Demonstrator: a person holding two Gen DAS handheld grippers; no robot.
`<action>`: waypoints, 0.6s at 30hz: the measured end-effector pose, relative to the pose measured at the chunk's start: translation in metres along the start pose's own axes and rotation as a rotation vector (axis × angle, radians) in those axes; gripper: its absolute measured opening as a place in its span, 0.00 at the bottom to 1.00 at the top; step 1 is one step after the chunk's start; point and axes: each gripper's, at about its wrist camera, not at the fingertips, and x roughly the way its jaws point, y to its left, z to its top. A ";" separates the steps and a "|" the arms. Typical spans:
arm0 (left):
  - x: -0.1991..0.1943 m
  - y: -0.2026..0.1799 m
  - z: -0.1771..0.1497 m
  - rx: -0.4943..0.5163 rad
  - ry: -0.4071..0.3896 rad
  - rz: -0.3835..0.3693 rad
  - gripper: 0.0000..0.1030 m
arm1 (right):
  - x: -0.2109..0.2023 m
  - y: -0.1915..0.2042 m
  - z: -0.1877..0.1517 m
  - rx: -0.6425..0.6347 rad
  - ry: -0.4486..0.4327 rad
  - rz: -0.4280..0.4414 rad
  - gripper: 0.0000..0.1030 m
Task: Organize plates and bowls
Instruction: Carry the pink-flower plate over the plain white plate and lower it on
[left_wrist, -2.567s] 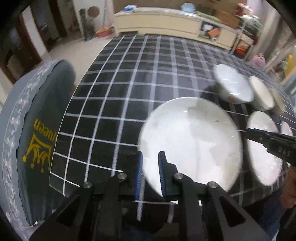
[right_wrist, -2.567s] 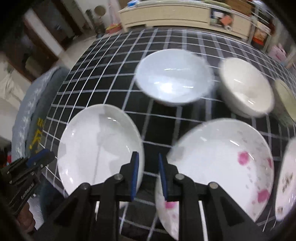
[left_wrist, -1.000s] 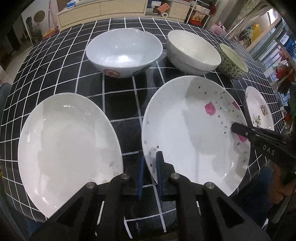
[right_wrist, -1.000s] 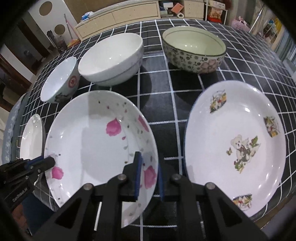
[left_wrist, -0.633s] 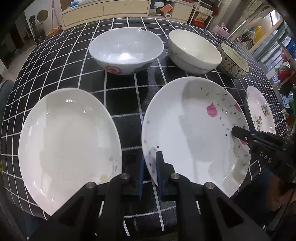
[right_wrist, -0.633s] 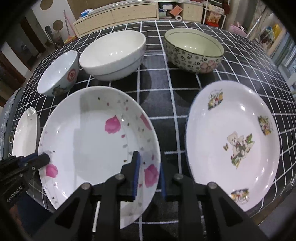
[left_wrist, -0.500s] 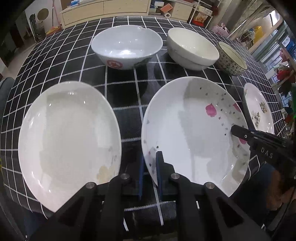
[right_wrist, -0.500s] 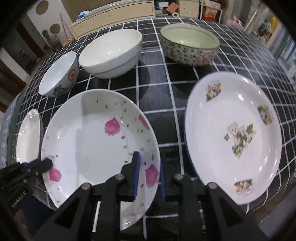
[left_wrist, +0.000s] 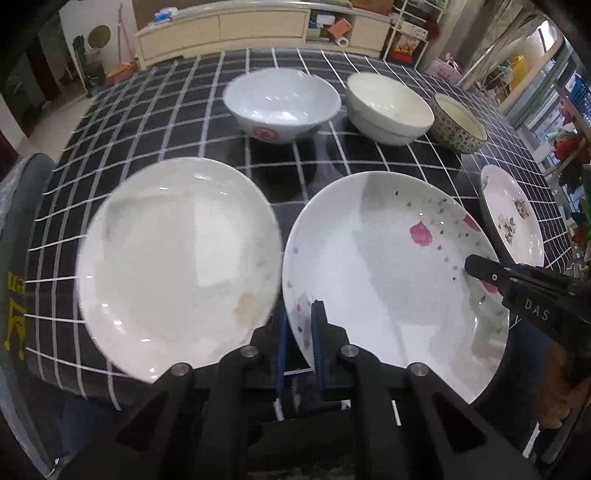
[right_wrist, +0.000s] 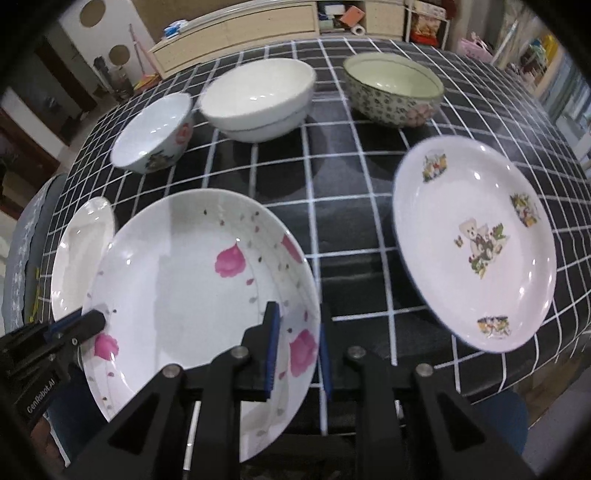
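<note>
A white plate with pink flowers (left_wrist: 391, 266) (right_wrist: 192, 273) hangs just above the checked table, held from both sides. My left gripper (left_wrist: 298, 332) is shut on its left rim. My right gripper (right_wrist: 296, 347) is shut on its right rim, and its dark finger shows at the plate's right edge in the left wrist view. A plain white plate (left_wrist: 177, 258) (right_wrist: 79, 251) lies to the left. A bear-print plate (right_wrist: 476, 243) (left_wrist: 511, 216) lies to the right. Behind them stand a white bowl with a red mark (left_wrist: 282, 103) (right_wrist: 155, 131), a plain white bowl (left_wrist: 388, 107) (right_wrist: 258, 98) and a flower-patterned bowl (left_wrist: 458, 127) (right_wrist: 393, 92).
The black checked tablecloth (left_wrist: 155, 110) covers the table, whose near edge runs just under both grippers. A grey cushioned chair (left_wrist: 18, 229) stands at the left edge. A long low cabinet (left_wrist: 251, 26) lines the far wall, with shelves of clutter at the right.
The flowered plate has come up off the table between both grippers and drifted a little; the table and the other dishes now sit further off and lower in both views.
</note>
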 end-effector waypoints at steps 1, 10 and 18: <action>-0.004 0.005 -0.001 -0.010 -0.006 -0.002 0.10 | -0.003 0.005 0.001 -0.012 -0.007 -0.001 0.23; -0.026 0.047 -0.003 -0.072 -0.029 0.044 0.11 | -0.007 0.051 0.021 -0.086 -0.038 0.031 0.23; -0.030 0.091 -0.014 -0.147 -0.022 0.078 0.10 | 0.011 0.094 0.024 -0.136 0.000 0.072 0.23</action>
